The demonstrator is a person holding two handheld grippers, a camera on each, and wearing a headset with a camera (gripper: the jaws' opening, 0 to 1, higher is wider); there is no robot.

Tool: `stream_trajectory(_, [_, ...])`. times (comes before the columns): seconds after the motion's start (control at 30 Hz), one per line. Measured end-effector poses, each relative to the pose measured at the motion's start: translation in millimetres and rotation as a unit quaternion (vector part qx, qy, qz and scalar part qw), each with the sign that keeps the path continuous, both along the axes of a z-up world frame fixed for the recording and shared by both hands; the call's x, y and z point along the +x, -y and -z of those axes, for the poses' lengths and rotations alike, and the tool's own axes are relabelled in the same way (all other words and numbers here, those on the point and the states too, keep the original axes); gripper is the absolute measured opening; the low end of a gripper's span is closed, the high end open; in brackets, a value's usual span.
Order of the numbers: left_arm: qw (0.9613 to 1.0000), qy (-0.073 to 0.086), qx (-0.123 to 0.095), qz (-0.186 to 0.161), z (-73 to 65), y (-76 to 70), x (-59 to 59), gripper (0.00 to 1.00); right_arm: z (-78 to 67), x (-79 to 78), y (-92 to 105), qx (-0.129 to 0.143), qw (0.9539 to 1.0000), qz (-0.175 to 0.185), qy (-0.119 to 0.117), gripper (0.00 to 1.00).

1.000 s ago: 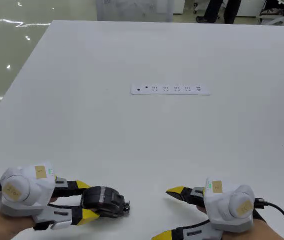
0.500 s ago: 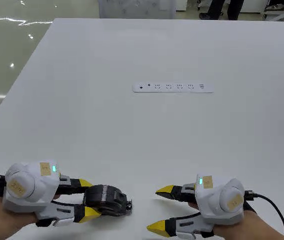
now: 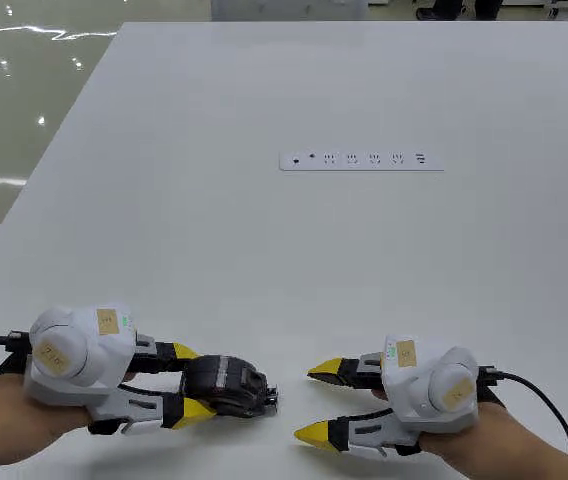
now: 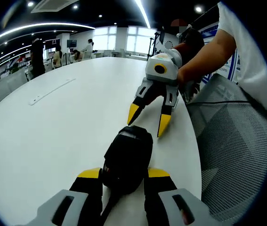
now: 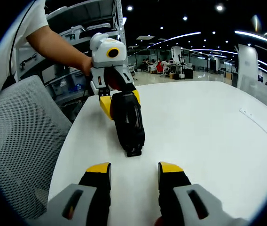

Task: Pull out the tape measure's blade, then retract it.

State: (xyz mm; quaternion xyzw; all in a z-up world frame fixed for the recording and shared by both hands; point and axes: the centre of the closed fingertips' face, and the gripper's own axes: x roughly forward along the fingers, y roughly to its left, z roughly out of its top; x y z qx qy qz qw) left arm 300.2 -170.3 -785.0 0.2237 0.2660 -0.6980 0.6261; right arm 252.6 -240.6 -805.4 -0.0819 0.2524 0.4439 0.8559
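Observation:
A black tape measure (image 3: 226,384) lies low over the white table (image 3: 264,240) near its front edge, held in my left gripper (image 3: 186,382), which is shut on its body (image 4: 126,157). Its blade tab (image 3: 272,402) points right, with no blade drawn out. My right gripper (image 3: 319,402) is open, its yellow fingertips (image 3: 324,370) a short way right of the tab and aimed at it. In the right gripper view the tape measure (image 5: 129,120) sits just ahead of my open right gripper (image 5: 134,168), apart from it. The left gripper view shows the right gripper (image 4: 147,117) facing the tape measure.
A white power strip (image 3: 362,160) lies flat at the table's middle. A mesh chair (image 5: 16,155) stands behind the table's front edge. Shiny floor (image 3: 24,100) lies beyond the table's left edge. People stand far off in the room.
My right gripper has moved left toward the tape measure's tab. The left gripper with the tape measure has shifted slightly right. The head camera has tilted, so the table sits higher in view.

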Motion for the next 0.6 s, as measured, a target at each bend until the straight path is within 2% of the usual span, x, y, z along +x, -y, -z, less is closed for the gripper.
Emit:
stream_trajectory(0.37, [1.0,-0.001,0.003,0.001,0.8,0.2,0.3,0.31,10.9,9.0,-15.6,-0.004,0.9998,-0.018,0.005,0.32])
stream_trajectory(0.6, [1.0,0.0,0.005,0.003,1.1,0.0,0.4,0.31,10.9,16.4,-20.8,-0.003,0.9995,-0.025,0.016,0.28])
